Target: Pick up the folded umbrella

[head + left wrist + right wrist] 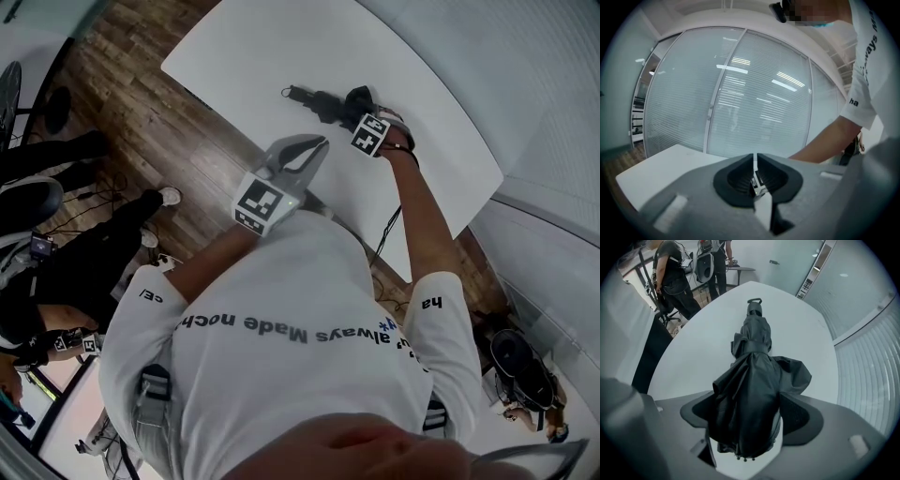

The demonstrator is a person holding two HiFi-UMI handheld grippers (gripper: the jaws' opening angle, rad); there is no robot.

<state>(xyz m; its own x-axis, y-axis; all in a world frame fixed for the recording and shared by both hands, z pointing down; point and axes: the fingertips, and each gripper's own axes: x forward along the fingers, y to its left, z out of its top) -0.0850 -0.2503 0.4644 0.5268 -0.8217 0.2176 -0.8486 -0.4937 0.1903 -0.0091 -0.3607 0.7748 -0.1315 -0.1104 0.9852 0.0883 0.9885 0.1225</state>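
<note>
A black folded umbrella [319, 100] lies on the white table [253, 47], its strap end pointing left in the head view. My right gripper [357, 101] points down over the umbrella's bunched canopy end. In the right gripper view the umbrella [752, 357] runs away from me between the two jaws, and my right gripper [750, 425] stands wide open around the crumpled fabric. My left gripper [317, 145] hovers near the table's front edge, apart from the umbrella. In its own view my left gripper [755, 161] is shut with nothing in it.
People stand on the wood floor [131, 103] left of the table, with equipment around them [675, 273]. A glass wall with blinds [740, 93] curves behind the table. A cable [386, 234] hangs off the table's near edge.
</note>
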